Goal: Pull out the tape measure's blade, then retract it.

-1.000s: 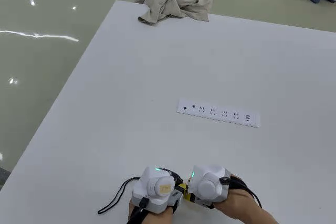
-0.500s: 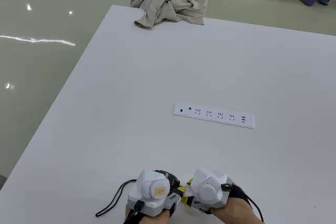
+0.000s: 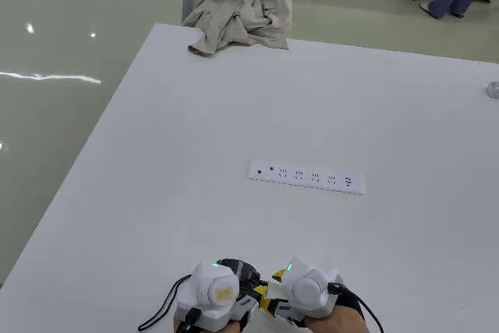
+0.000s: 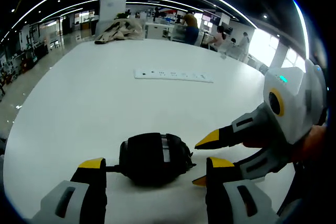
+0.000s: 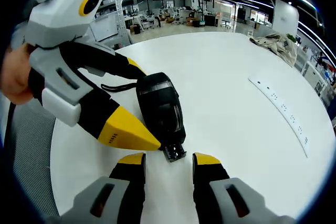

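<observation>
Black tape measure (image 4: 152, 157) on tabletop (image 4: 105, 93), straddled by open left hand-held gripper (image 4: 156, 163); right hand-held gripper (image 5: 169, 159) (jaws likewise parted) at blade hook (image 5: 174, 152).

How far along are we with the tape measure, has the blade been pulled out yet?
Nothing looks done yet: the tape measure has its blade wound in, only the end hook showing. In hand: the left gripper has its open jaws either side of the case, and the right gripper has its open jaws just short of the hook. To do: grip the hook, pull out, retract.
</observation>
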Demonstrator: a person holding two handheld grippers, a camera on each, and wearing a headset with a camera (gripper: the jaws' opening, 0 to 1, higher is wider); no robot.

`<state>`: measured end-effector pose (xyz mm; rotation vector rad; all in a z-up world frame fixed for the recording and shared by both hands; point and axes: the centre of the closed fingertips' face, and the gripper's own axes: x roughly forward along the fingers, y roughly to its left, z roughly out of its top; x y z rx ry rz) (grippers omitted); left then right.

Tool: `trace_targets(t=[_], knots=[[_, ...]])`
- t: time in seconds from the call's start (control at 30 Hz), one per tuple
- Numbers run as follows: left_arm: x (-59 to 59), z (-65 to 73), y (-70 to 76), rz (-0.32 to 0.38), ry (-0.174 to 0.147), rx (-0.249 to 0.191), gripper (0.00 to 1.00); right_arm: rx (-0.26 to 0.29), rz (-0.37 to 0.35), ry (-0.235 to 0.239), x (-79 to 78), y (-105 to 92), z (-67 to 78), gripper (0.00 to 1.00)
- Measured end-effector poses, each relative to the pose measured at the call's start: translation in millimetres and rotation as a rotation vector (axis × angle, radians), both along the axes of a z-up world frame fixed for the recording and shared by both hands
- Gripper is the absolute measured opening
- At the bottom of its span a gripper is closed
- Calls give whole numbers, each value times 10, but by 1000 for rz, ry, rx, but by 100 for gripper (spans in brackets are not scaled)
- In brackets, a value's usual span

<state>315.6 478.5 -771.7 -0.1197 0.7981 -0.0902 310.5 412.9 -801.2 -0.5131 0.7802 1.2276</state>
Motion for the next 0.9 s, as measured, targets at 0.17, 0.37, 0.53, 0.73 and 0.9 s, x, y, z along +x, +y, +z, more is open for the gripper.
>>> trace_targets(t=[0.17, 0.37, 0.53, 0.73, 0.9], knots=[[-58, 31, 30, -11, -1, 3, 79, 12, -27, -2, -60, -21, 41, 39], [-138, 47, 73, -23, -6, 13, 80, 31, -79, 0, -92, -69, 118, 43], [-185, 66, 93, -39, -17, 27, 80, 47, -136, 9, -140, -135, 169, 49], [-262, 54, 130, -47, -14, 30, 82, 58, -187, 14, -233, -233, 184, 54], [-349, 54, 148, -65, -9, 29, 85, 87, -248, 15, -278, -301, 282, 57]])
